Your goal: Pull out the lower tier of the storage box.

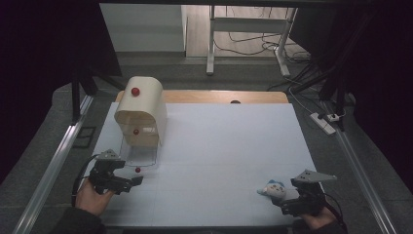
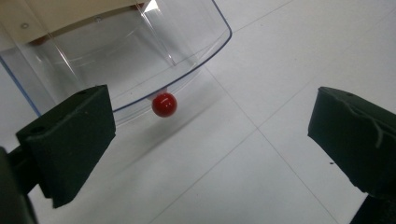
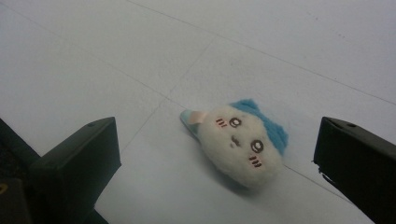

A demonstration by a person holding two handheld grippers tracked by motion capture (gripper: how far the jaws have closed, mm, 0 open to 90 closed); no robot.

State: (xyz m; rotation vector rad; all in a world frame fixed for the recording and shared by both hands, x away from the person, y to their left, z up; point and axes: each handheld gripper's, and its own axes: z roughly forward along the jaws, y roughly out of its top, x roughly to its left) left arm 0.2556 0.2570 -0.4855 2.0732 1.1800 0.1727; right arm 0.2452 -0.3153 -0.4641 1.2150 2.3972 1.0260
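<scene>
we see the white table (image 1: 219, 146) first, with a cream bread-bin-shaped box (image 1: 141, 109) standing near its far left corner, rounded on top and bearing a red knob (image 1: 135, 91). a second red knob (image 1: 136, 131) sits lower on its front. a clear plastic door (image 1: 141, 157) lies folded down flat on the table in front of the box – at its near edge is a small red ball handle (image 1: 138, 170), seen in the left gripper view (image 2: 164, 104) just under the curved clear rim (image 2: 205, 56).

our left gripper (image 1: 127, 181) is held low at the near left, just this side of that ball; its jaws stand wide apart with nothing between the pads, the ball lying beyond them and untouched.

our right gripper (image 1: 285, 197) rests at the near right, jaws also spread wide and empty. just ahead of it lies a small plush toy (image 1: 272, 189) – a white face with a blue top (image 3: 240, 144), flat on the table between the jaw lines but clear of both pads.
</scene>
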